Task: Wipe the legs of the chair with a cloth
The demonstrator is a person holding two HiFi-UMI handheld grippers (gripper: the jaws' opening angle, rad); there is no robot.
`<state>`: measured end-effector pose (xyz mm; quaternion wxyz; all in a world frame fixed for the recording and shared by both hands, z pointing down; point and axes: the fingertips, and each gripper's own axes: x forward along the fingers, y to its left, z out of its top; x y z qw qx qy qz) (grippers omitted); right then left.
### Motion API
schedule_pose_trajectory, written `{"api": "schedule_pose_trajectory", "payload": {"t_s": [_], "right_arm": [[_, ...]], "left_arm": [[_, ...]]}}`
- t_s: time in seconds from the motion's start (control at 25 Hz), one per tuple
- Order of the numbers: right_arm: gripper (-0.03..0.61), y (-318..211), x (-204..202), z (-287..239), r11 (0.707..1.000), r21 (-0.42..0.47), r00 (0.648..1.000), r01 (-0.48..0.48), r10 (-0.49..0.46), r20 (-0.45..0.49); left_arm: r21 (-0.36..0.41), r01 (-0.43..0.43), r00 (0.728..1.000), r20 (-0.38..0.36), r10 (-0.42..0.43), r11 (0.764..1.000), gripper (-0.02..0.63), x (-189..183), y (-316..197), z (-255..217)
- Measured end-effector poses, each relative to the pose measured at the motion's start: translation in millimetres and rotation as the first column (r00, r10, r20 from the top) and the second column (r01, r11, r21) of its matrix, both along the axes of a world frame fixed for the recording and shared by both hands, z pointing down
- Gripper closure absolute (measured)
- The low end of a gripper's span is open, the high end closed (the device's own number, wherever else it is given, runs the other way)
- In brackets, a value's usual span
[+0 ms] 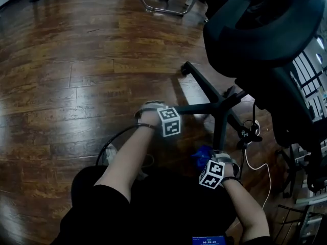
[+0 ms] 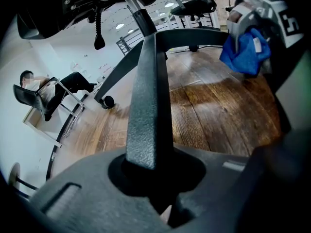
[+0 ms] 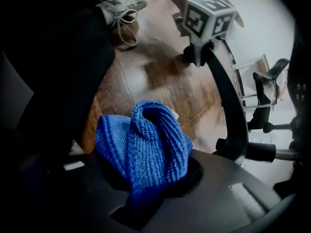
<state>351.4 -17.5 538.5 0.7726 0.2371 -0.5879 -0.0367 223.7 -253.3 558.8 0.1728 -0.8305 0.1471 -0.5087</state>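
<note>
Nearest the lens are the person's dark-clothed lap and two bare forearms, both reaching down toward the hub (image 1: 223,102) of an office chair's star base.

Surface and room: the floor (image 1: 76,75) is glossy brown wood plank with bright reflections. A chromed tubular frame (image 1: 163,1) stands well beyond the hub. A white cable (image 1: 258,165) trails on the planks on the right gripper's side of the hub. The black chair seat (image 1: 255,24) overhangs the hub.

Materials: the base is black with a fine pebbled texture. Its legs are flat, tapering bars, and one ends in a caster (image 1: 185,68).

The cloth (image 3: 146,144) is a blue ribbed microfibre, bunched into a thick fold. It is held off the floor on the person's side of the hub, just beside the leg running toward the person. Whether it touches that leg cannot be determined.

Left gripper (image 2: 150,166): it is pitched steeply down. Its jaws stand narrowly apart and are clamped on the chair leg (image 2: 148,96) that runs from the hub toward the person's left.

Right gripper (image 3: 146,183): it is also pitched steeply down, on the person's side of the hub. Its jaws are closed on the cloth, which bulges out above them.

A laced shoe (image 3: 121,1) rests on the planks on the left gripper's side of the hub.
</note>
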Motion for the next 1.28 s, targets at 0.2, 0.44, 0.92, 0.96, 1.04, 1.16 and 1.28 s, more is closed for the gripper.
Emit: {"api": "schedule_pose_trajectory", "payload": {"t_s": [0.2, 0.44, 0.92, 0.96, 1.04, 1.16, 1.28], "right_arm": [[0.492, -2.9, 6.4, 2.9, 0.998, -0.043, 0.999, -0.037, 0.037, -0.01], [0.494, -87.8, 28.8, -22.5, 0.982, 0.168, 0.996, -0.09, 0.085, 0.038], [0.491, -163.0, 45.9, -52.2, 0.928, 0.349, 0.992, -0.128, 0.121, 0.04], [0.491, -150.0, 41.8, -48.5, 0.936, 0.33, 0.992, -0.124, 0.116, 0.044], [0.491, -114.7, 31.2, -36.6, 0.957, 0.265, 0.993, -0.115, 0.107, 0.046], [0.491, -51.8, 13.1, -14.1, 0.989, 0.139, 0.999, -0.046, 0.045, 0.011], [0.491, -3.0, 2.2, -0.2, 0.999, 0.041, 1.0, 0.011, -0.011, -0.01]], "left_arm": [[-0.003, 0.005, 1.0, -0.003, -0.005, 1.0, 0.555, 2.0, 0.2, 0.7], [0.006, 0.002, 1.0, -0.007, -0.001, 1.0, 0.555, 1.9, -0.4, -0.9], [0.014, -0.004, 1.0, -0.021, 0.004, 1.0, 0.555, 2.1, 0.8, -3.2], [0.012, -0.003, 1.0, -0.018, 0.003, 1.0, 0.555, 1.8, 0.8, -3.0], [0.009, -0.003, 1.0, -0.012, 0.004, 1.0, 0.555, 1.3, 0.9, -1.8], [0.003, 0.002, 1.0, -0.006, -0.002, 1.0, 0.555, 0.5, -0.3, -0.3], [-0.005, 0.008, 1.0, -0.001, -0.008, 1.0, 0.555, 1.4, -0.3, -0.2]]}}
